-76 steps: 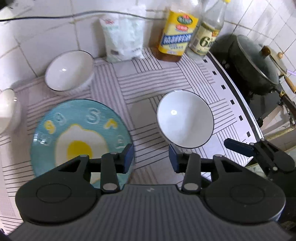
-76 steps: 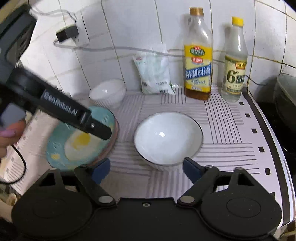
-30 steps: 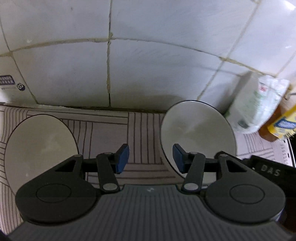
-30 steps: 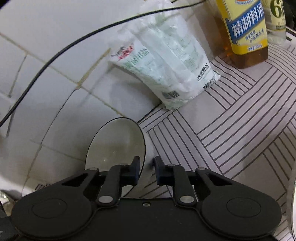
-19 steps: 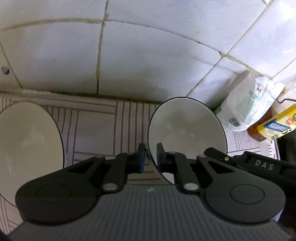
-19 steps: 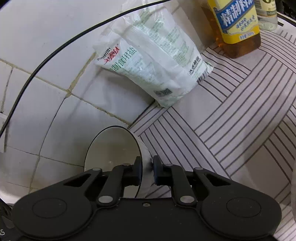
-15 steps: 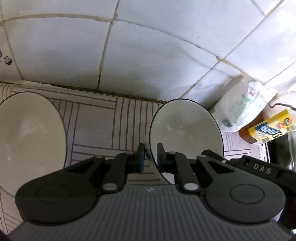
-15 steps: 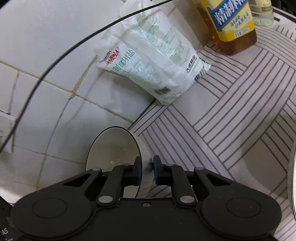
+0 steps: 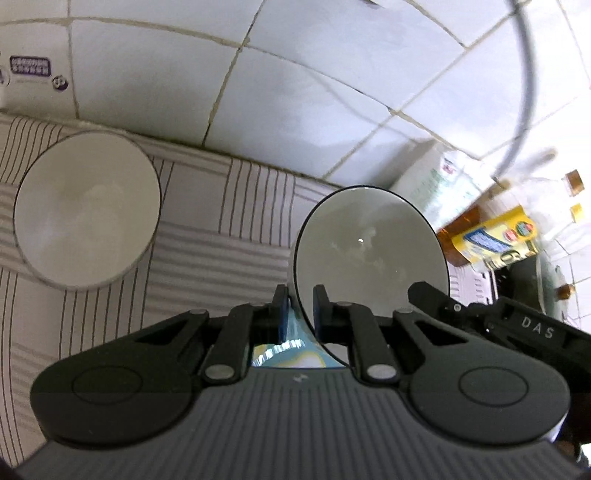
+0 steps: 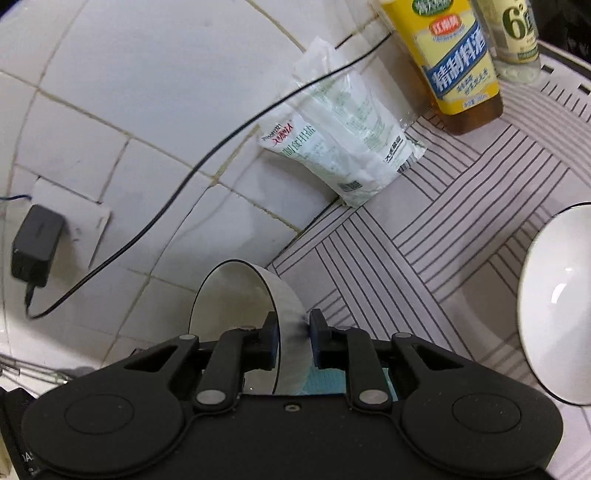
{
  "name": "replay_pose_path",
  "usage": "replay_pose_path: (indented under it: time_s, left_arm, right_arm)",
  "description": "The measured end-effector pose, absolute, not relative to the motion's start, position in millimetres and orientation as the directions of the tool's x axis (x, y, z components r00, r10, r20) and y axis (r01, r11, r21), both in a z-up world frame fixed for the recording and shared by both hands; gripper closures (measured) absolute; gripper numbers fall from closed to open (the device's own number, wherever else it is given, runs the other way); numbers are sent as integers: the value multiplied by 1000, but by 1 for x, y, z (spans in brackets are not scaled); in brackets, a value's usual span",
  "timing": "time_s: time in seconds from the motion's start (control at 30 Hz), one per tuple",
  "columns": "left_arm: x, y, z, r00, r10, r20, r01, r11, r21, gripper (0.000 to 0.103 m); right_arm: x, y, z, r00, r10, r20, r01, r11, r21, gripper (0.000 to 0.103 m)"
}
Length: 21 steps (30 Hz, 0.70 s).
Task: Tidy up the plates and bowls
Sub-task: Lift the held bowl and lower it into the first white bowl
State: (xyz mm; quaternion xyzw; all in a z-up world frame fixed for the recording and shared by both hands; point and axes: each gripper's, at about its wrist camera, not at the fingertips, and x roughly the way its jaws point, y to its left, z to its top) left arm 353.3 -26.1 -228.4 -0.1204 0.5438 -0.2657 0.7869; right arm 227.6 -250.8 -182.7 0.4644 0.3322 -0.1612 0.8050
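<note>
Both grippers are shut on the rim of one small white bowl with a dark rim line. In the left wrist view my left gripper (image 9: 297, 308) pinches the bowl (image 9: 369, 251) at its left rim, and the right gripper's body shows at its right. In the right wrist view my right gripper (image 10: 291, 334) pinches the same bowl (image 10: 236, 306) at its right wall. The bowl is lifted off the striped mat. The blue egg plate (image 9: 291, 354) shows just below it. A second white bowl (image 9: 86, 210) sits at the left, and a larger white bowl (image 10: 557, 302) at the right.
The tiled wall stands close behind. A salt bag (image 10: 343, 144), a yellow-labelled oil bottle (image 10: 458, 62) and a clear bottle (image 10: 517, 33) stand at the back right. A black charger (image 10: 35, 243) and its cable hang on the wall. A dark pot (image 9: 532, 280) is far right.
Both grippers closed on the small bowl's rim and raised it off the mat. It has moved toward me, over the blue plate, away from the wall.
</note>
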Motion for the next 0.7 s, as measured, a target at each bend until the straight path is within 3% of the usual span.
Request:
replay_pose_path:
  time_s: [0.3,0.7]
  left_arm:
    - [306,-38,-189,268,-577,-772,368,802,-471,91]
    - [255,-125,-158,233,-570,-788,490,769,-411,91]
  right_arm:
    - [176,-251,-146,760,29,-649,530,549,646,81]
    - [100,-313,-133,787,-7,-617,520,547,657,81]
